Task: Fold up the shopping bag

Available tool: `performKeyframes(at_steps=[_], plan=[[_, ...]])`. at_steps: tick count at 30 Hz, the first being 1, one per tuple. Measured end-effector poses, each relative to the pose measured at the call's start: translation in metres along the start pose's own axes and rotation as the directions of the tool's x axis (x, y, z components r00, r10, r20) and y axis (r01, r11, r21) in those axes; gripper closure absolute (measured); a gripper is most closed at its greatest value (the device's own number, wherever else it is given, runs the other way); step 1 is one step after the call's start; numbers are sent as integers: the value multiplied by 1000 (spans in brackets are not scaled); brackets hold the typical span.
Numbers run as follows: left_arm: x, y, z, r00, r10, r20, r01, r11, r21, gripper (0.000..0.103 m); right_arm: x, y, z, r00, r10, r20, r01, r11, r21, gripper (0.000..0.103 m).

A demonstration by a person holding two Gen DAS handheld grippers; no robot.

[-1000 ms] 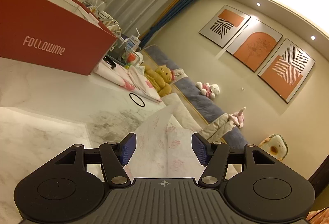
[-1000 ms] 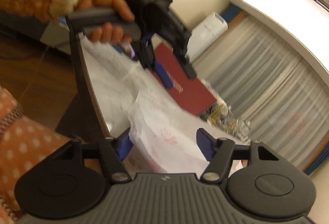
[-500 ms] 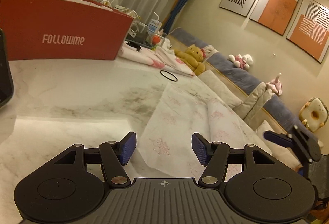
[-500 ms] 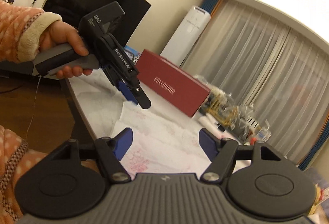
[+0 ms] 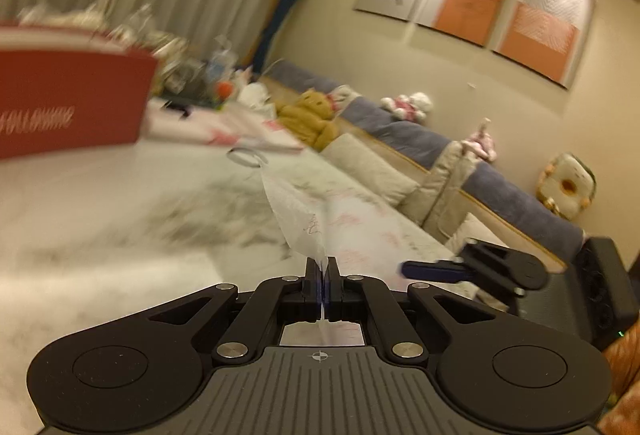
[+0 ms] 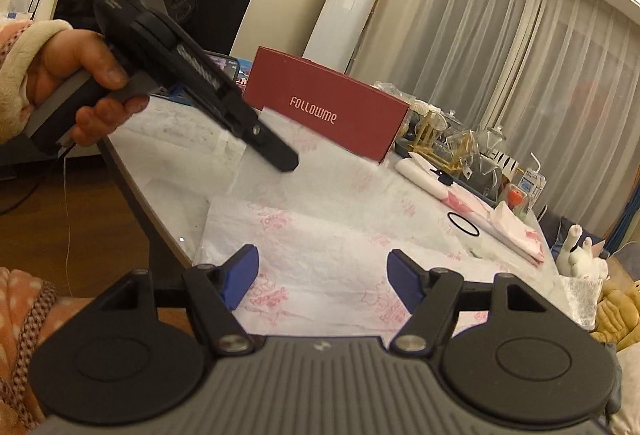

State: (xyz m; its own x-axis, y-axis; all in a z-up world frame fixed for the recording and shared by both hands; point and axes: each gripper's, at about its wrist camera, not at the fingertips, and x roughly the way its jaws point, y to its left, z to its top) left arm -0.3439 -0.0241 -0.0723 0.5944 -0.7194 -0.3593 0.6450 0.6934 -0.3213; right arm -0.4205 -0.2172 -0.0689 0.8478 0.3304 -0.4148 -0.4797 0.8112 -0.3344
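Observation:
A white shopping bag (image 6: 320,247) with pink print lies flat on the marble table (image 6: 168,123). My left gripper (image 5: 322,267) is shut on the bag's near edge. From its closed pads a thin flap of the bag (image 5: 304,219) rises in a ridge. In the right wrist view the left gripper (image 6: 286,159) hangs over the bag's far left part, held by a hand (image 6: 80,75). My right gripper (image 6: 323,275) stands open just above the bag's near edge, with nothing pressed between its blue pads. One of its fingers (image 5: 432,270) shows at the right of the left wrist view.
A red box (image 6: 320,111) marked FOLLOWME stands at the back of the table. Right of it are glassware (image 6: 460,143), folded pink-and-white bags (image 6: 480,211) and a black ring (image 6: 463,224). A sofa (image 5: 420,139) with plush toys runs beyond the table's right edge.
The left gripper has shut on the bag's edge, which now stands up in a ridge. Both views have rolled level. The right gripper stays open over the bag.

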Motion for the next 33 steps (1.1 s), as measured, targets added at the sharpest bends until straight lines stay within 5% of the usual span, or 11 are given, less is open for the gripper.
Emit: performKeyframes(at_steps=[5, 12, 18, 21, 24, 33], plan=[[4, -31, -1, 987, -80, -137, 106, 975, 195, 101, 3, -1, -4, 1000, 0, -1, 0, 1000, 0, 31], [16, -23, -11, 946, -162, -280, 216, 961, 171, 101, -9, -3, -4, 999, 25, -45, -27, 999, -35, 31], [18, -32, -13, 937, -169, -305, 246, 941, 233, 101, -34, -43, -10, 994, 71, -87, -58, 989, 135, 36], [17, -38, -13, 937, -159, -311, 247, 931, 269, 101, -53, -70, -6, 997, 72, 2, -69, 959, 274, 50], [17, -43, -12, 936, -148, -320, 247, 922, 298, 101, -55, -86, 4, 996, 57, 62, -75, 937, 340, 51], [1, -60, -13, 950, -61, -307, 187, 897, 402, 101, 20, -65, 4, 983, 139, -116, -108, 964, 244, 58]])
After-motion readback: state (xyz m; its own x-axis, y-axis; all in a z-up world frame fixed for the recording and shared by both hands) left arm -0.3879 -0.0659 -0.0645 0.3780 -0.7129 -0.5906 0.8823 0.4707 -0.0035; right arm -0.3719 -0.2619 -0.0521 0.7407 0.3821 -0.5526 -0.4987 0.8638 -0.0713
